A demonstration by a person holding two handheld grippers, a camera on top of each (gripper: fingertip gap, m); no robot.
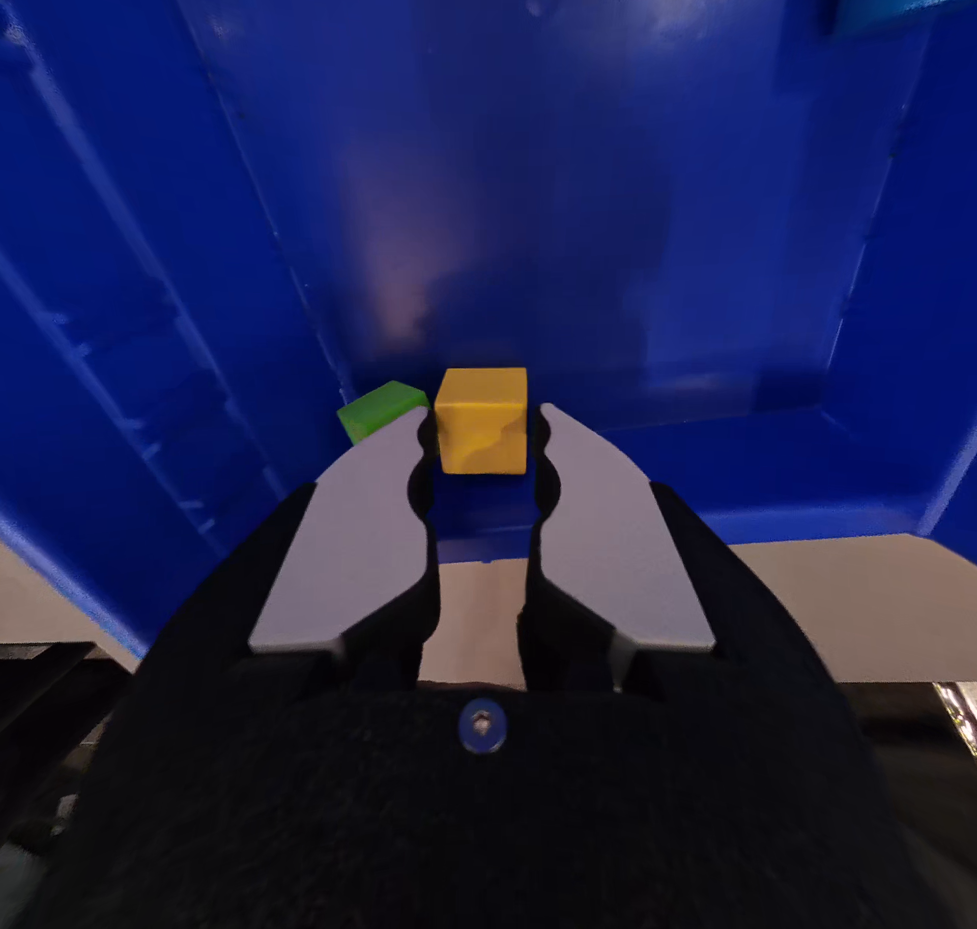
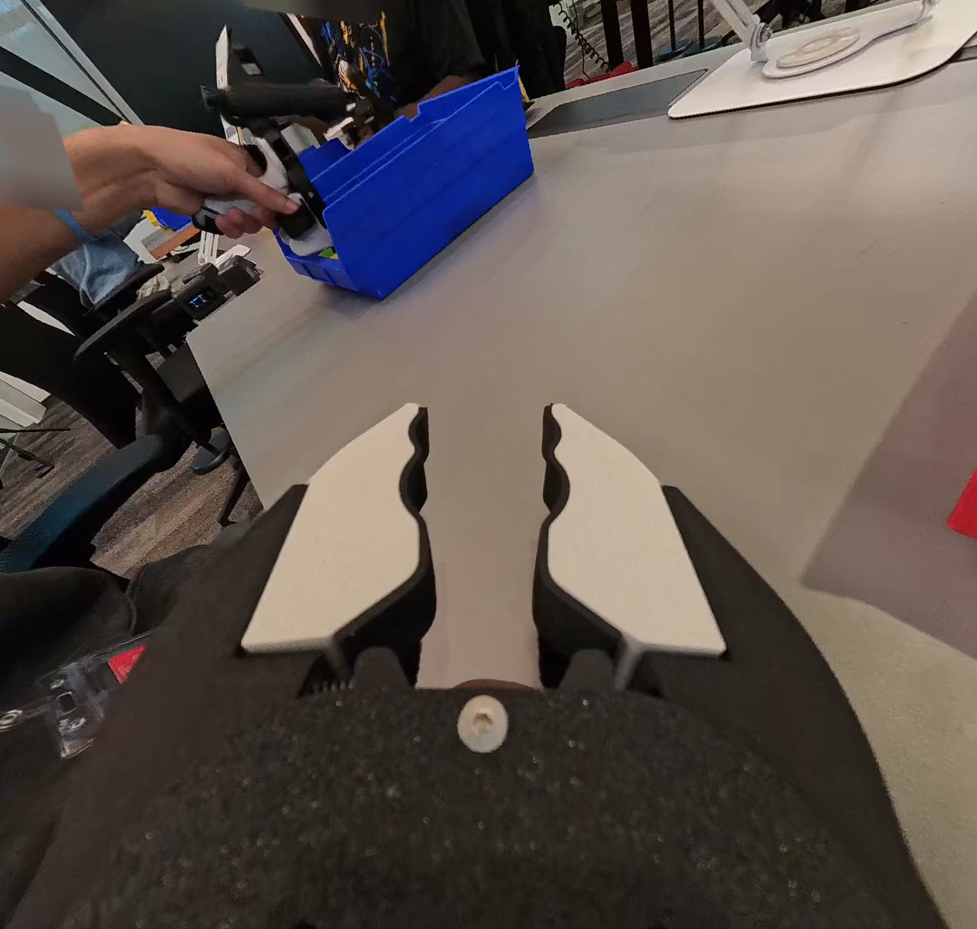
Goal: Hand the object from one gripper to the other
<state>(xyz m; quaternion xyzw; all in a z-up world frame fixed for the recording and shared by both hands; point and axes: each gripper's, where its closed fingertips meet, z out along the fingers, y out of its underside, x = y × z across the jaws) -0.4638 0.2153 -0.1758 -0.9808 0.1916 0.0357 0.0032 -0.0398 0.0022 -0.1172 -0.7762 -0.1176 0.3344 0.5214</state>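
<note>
Inside glossy blue bin [image 1: 528, 163], left gripper [image 1: 484, 417] jaws gape before smooth yellow cube [image 1: 481, 422], untouched.

At the frame's centre the left gripper [image 1: 482, 417] reaches into a blue bin [image 1: 528, 190], its jaws parted with a clear gap between the pale fingers [image 1: 359, 523]. Just beyond the fingertips a yellow cube [image 1: 482, 420] sits on the bin floor, framed by the gap but not gripped. A green block [image 1: 378, 411] lies immediately left of it, partly hidden behind the left finger. A strip of pale table [image 1: 819, 602] shows along the lower right.
</note>
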